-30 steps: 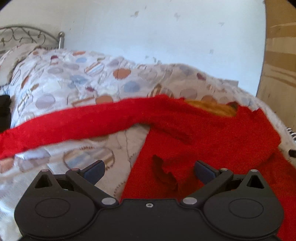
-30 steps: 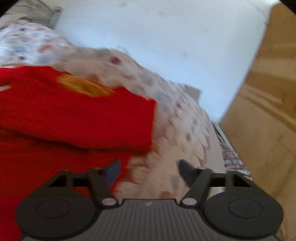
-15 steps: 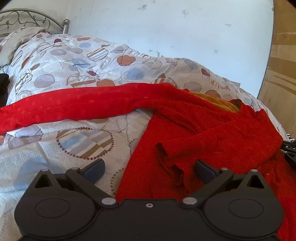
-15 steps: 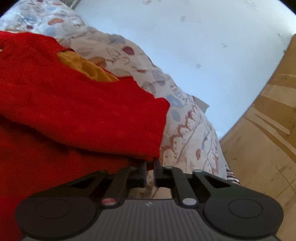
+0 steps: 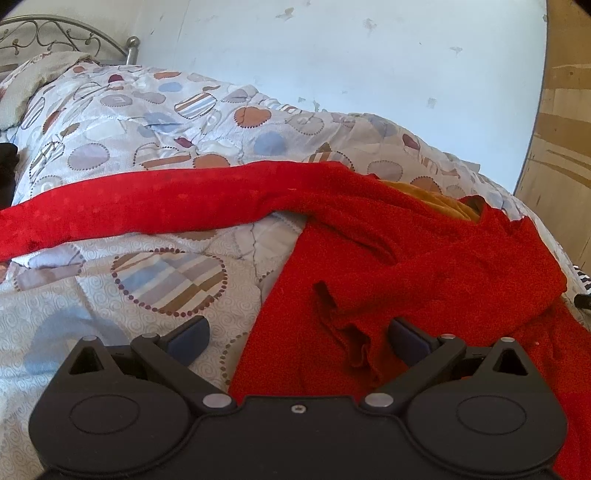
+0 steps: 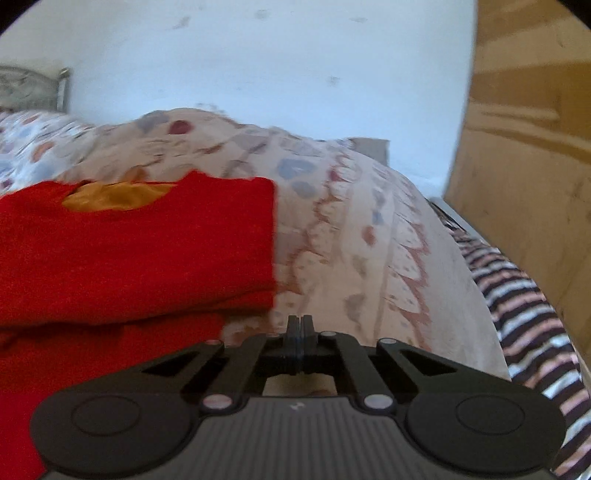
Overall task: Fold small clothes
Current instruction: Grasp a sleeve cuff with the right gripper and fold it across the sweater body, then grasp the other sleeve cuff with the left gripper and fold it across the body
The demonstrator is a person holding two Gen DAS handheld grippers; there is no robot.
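A red knit sweater (image 5: 424,254) with an orange lining at the neck lies on a patterned bedspread (image 5: 110,288). One sleeve (image 5: 147,210) stretches far to the left. My left gripper (image 5: 297,336) is open, straddling the sweater's left side edge, right finger over a wrinkle. In the right wrist view the sweater's folded part (image 6: 147,251) lies to the left. My right gripper (image 6: 300,325) is shut and empty, just right of the sweater's edge, over the bedspread (image 6: 369,258).
A metal headboard (image 5: 55,33) and pillow are at the far left. A white wall is behind the bed. A wooden panel (image 6: 524,166) stands at the right. A striped cloth (image 6: 528,314) lies at the bed's right edge.
My right gripper went from open to shut and swung right, off the sweater's edge; it now holds nothing. My left gripper stayed open and hardly moved.
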